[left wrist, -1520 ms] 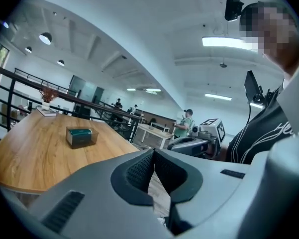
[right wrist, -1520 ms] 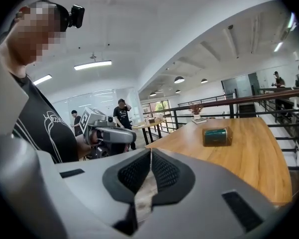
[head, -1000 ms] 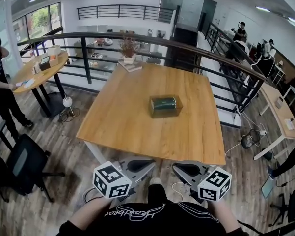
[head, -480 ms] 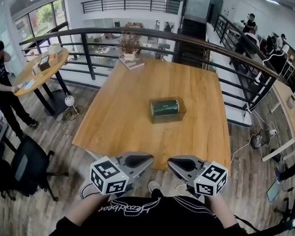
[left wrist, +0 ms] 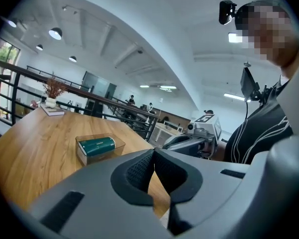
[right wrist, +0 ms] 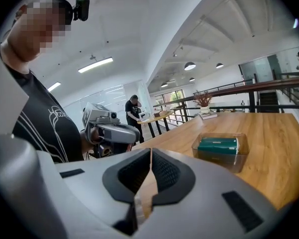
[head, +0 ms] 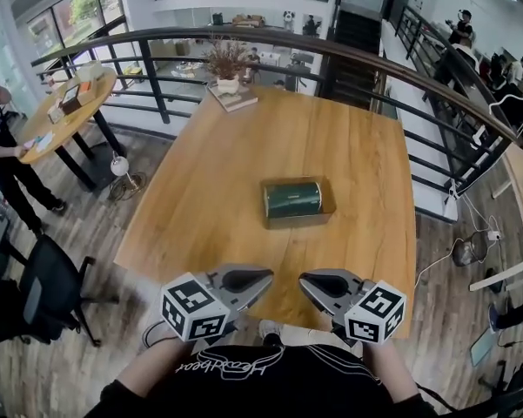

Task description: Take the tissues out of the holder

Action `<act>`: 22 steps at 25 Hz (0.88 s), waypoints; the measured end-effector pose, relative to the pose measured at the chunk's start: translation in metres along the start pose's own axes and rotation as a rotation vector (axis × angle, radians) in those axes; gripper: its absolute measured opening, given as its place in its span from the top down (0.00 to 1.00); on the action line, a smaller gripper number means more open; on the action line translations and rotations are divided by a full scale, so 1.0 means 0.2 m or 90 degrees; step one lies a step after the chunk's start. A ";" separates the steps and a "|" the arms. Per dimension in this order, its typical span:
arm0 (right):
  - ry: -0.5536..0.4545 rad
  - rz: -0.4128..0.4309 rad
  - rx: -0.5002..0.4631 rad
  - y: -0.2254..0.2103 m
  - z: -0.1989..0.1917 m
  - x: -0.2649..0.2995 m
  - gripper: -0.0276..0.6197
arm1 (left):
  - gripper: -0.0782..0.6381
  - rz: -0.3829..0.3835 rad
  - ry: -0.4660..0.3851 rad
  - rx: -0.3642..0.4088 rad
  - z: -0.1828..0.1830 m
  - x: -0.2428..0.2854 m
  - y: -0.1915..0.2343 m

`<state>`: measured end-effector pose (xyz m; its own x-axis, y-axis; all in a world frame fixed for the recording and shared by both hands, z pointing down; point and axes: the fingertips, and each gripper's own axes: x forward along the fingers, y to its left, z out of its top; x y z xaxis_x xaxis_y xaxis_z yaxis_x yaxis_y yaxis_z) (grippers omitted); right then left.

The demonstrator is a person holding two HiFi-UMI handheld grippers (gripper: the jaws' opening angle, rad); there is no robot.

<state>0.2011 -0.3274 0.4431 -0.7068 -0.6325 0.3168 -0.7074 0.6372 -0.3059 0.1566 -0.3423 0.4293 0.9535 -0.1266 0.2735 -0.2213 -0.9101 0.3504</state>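
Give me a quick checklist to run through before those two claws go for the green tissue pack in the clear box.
1. Target in sight: ok. The green tissues lie inside the clear holder, mid-table.
2. Way to it: ok. Only bare wood of the table shows between the grippers and the holder.
3. Left gripper ready to grasp: not ok. Its jaws are together, with nothing between them.
4. Right gripper ready to grasp: not ok. Its jaws are together and it is empty too.
5. Close enough: not ok. Both grippers hang at the table's near edge, well apart from the holder.
6. Holder's top open: cannot tell.
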 end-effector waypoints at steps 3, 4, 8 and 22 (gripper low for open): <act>0.017 0.008 0.006 -0.13 -0.02 0.04 0.93 | 0.87 0.006 0.002 -0.018 0.00 0.09 0.10; 0.022 0.010 0.009 -0.16 -0.02 0.05 0.93 | 0.87 0.007 0.004 -0.022 -0.01 0.11 0.12; 0.031 0.004 0.019 -0.31 -0.03 0.11 0.93 | 0.87 0.012 0.011 -0.040 -0.03 0.18 0.23; 0.094 -0.017 -0.100 -0.66 0.09 0.27 0.93 | 0.87 0.037 0.012 -0.069 -0.02 0.26 0.52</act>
<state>0.2558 -0.4528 0.4842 -0.6712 -0.5859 0.4542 -0.7074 0.6893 -0.1563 0.1827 -0.4421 0.4840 0.9344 -0.1702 0.3129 -0.2985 -0.8536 0.4270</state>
